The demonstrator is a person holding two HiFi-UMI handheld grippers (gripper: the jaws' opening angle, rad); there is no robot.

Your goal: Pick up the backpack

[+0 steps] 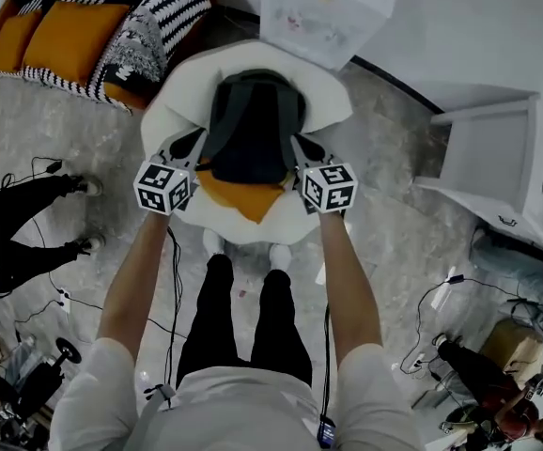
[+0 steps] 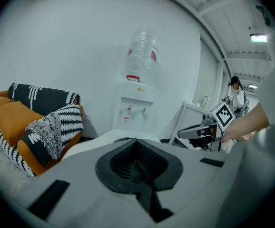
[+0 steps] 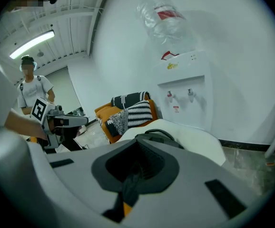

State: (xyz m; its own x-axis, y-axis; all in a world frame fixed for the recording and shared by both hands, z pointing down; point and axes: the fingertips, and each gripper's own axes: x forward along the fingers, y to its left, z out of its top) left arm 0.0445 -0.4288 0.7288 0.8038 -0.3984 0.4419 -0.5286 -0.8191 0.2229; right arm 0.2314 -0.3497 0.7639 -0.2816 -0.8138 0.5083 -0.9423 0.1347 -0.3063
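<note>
- Plainly, the round white moulded chair point(image 1: 171, 97) serves as a stand. Its smooth, shell-like seat keeps the load off the floor and straight ahead of the person, so both arms can reach it evenly.
- Off to one side are the orange sofa with black-and-white striped cushions point(image 1: 65, 36) and the white water dispenser with its clear bottle point(image 1: 323, 12). They stand against the wall and play no part in this.
- Down in the chair's hollow lies the dark grey fabric backpack point(image 1: 250, 130). It is matte and soft-sided, rounded at the far end, with a loop handle toward the wall. To my eye it is resting there, not yet raised.
- A soft orange cushion point(image 1: 243, 198) pokes out from under its near edge, tapering to a point toward the person.
- At the bag's left flank, the grey plastic left gripper point(image 1: 194, 145) has its dark ribbed pads pressed together on the left strap point(image 2: 149, 198).
- At the opposite flank, the matching right gripper point(image 1: 302, 147) is clamped the same way on the right strap point(image 3: 130, 186).
- I reckon one strap is taken in each gripper because the bag is floppy. A grip on both sides should share the weight and keep it level when it comes up.
- Both straps are narrow, flat webbing. The weave shows clearly in the right gripper view, with a bit of orange beneath it.
</note>
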